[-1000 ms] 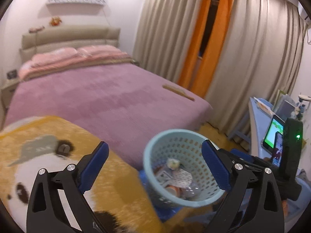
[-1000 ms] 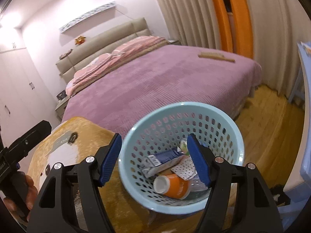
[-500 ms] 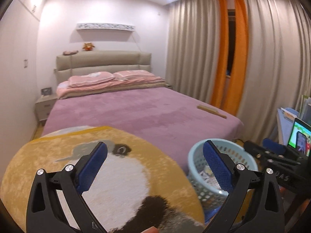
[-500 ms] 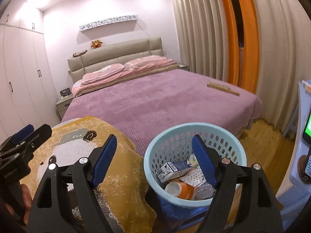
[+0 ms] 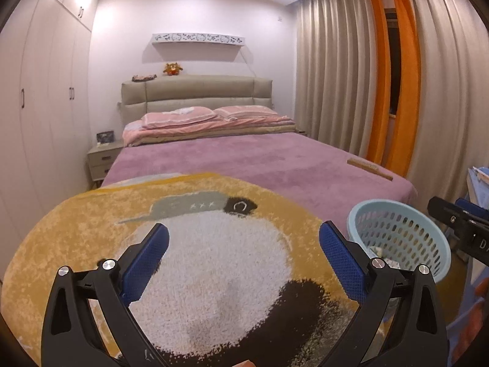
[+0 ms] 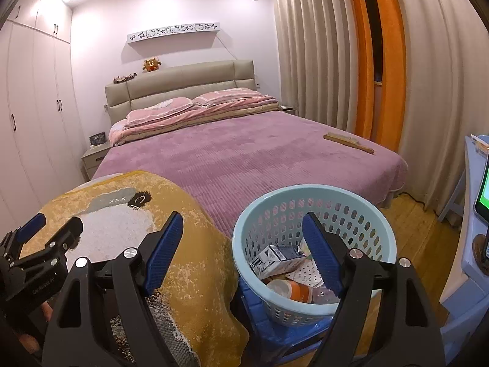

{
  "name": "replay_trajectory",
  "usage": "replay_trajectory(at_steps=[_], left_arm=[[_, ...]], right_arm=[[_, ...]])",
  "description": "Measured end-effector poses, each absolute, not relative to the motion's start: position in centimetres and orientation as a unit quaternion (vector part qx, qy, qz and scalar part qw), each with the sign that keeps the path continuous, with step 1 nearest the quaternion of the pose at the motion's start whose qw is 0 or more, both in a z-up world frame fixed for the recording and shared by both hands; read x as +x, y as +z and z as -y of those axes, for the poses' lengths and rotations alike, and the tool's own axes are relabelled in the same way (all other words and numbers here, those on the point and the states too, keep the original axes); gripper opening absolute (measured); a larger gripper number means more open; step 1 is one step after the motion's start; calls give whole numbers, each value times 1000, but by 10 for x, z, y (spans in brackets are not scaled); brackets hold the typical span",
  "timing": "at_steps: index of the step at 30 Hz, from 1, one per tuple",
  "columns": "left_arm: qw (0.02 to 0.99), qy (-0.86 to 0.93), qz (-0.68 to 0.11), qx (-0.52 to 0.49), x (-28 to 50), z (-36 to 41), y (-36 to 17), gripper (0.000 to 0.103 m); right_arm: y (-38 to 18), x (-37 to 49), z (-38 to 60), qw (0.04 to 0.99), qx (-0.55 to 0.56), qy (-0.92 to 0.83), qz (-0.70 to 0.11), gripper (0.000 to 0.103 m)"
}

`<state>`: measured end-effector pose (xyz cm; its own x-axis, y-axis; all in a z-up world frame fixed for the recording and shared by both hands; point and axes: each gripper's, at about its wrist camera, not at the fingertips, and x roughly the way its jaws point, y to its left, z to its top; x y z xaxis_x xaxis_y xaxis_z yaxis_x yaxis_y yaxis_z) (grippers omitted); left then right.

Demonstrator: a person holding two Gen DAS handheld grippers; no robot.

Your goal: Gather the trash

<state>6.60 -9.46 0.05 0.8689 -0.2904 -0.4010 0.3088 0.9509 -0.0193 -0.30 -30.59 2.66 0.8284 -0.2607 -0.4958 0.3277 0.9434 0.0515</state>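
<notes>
A light blue perforated basket (image 6: 314, 202) stands on a blue stool (image 6: 275, 330) at the foot of the bed. It holds a carton (image 6: 275, 258), an orange cup (image 6: 293, 290) and other trash. The basket also shows at the right of the left wrist view (image 5: 397, 232). My right gripper (image 6: 243, 253) is open and empty, above the basket's near rim. My left gripper (image 5: 243, 260) is open and empty, over a yellow panda rug (image 5: 198, 260). The left gripper also shows at the left of the right wrist view (image 6: 45, 238).
A bed with a purple cover (image 6: 244, 153) fills the middle. A wooden stick (image 6: 348, 142) lies near its right edge. Curtains (image 6: 321, 61) hang on the right. A wardrobe (image 5: 36, 122) and nightstand (image 5: 102, 162) are on the left. A blue desk with a phone (image 6: 483, 195) is far right.
Both grippers have lifted and tilted up. The left gripper swung left, away from the basket, and is now over the rug. Both stayed open and empty.
</notes>
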Motion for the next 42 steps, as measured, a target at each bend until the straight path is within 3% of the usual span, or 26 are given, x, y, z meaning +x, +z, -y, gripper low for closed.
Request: replay_trajectory(at_steps=[42], left_arm=[[956,-152,-248,28,76,96,-13,96]], right_arm=[[18,2,302,956,61,-156,-242,76]])
